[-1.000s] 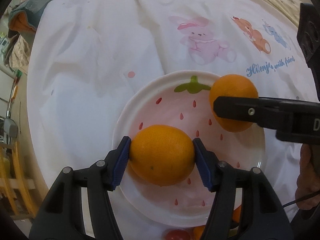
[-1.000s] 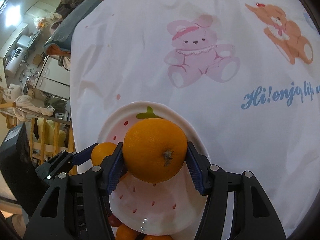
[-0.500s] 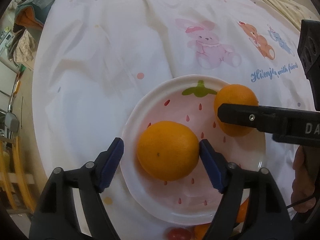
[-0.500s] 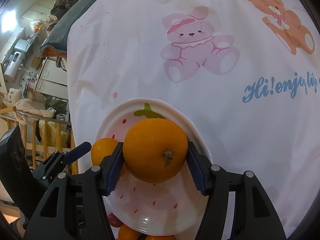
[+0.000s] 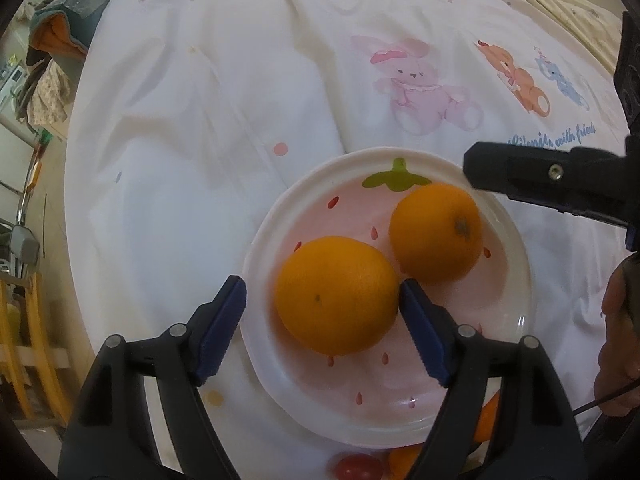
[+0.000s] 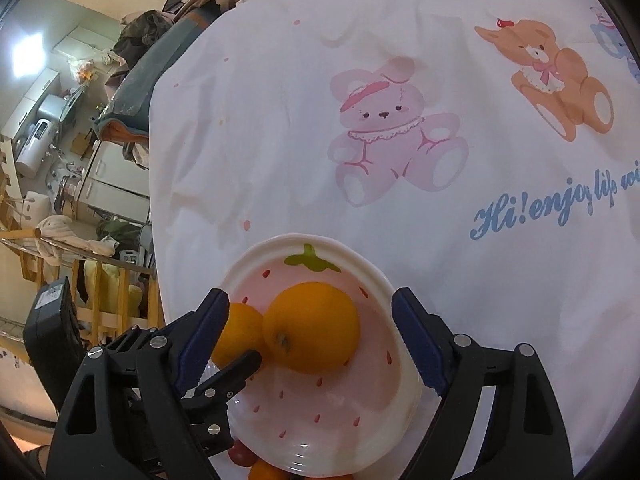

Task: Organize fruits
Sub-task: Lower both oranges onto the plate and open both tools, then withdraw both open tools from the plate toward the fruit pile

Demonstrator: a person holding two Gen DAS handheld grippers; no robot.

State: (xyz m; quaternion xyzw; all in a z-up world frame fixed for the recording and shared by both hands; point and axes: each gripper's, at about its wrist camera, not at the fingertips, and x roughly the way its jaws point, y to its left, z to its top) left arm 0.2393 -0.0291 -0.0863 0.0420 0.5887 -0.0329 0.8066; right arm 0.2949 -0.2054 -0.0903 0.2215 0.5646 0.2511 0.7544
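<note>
Change since earlier frame: both oranges released; each was pinched between pads, both now lie free on the plate.
Left gripper (image 5: 322, 312): jaws spread; right pad touching or just beside the near orange (image 5: 336, 294), left pad clear.
Right gripper (image 6: 310, 338): jaws opening, pads clear of the far orange (image 6: 312, 328).
Plate (image 5: 516, 264): white, strawberry pattern; oranges side by side, about touching.
Surface: white cloth (image 6: 304, 92) with cartoon bears and blue script, creased.
Near edge: small red fruit (image 5: 354, 466) just beside the plate.
Room: cluttered floor, wooden rack (image 6: 108, 304) to the left.
</note>
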